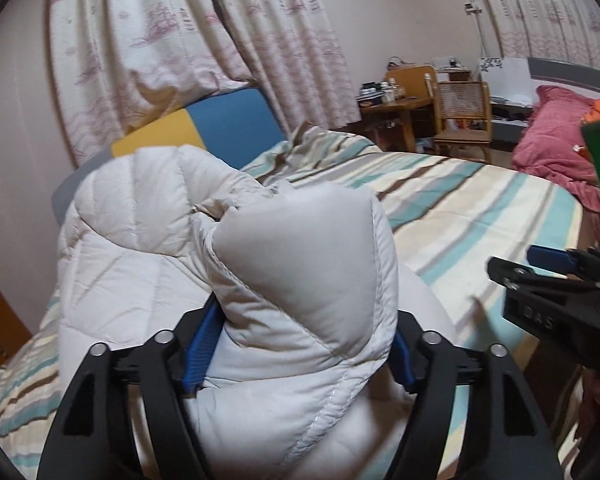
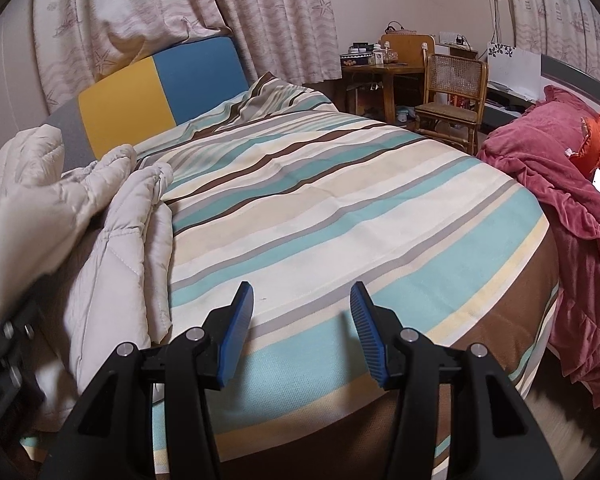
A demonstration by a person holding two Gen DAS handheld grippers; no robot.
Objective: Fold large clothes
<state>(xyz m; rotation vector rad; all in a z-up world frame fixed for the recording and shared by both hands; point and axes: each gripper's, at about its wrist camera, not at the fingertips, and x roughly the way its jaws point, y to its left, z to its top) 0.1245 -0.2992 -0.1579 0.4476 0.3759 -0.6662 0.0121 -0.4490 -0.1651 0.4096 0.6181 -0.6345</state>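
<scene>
- White padded jacket (image 1: 284,280) bunched on striped bed (image 2: 340,208), blocking the left view.
- Left gripper (image 1: 300,356): jaws apart, jacket fold between.
- Right gripper (image 2: 302,336): jaws apart, empty.
- Red blanket (image 2: 560,200), chair (image 2: 452,96) beyond.

A padded jacket (image 2: 112,232) lies bunched on the left part of the bed (image 2: 340,208), with the headboard (image 2: 160,92) behind it and curtains (image 2: 260,12) behind the headboard. Past the bed's far corner a table (image 2: 380,70) stands against the wall with a chair (image 2: 448,96) just to its right, and to the right of the bed lies a heap of blanket (image 2: 560,184). In the left wrist view a fold of the jacket bulges up between the left gripper (image 1: 300,356) fingers (image 1: 202,348), and the right gripper (image 2: 302,336) hangs over the bed's near edge, to the right of the jacket.
</scene>
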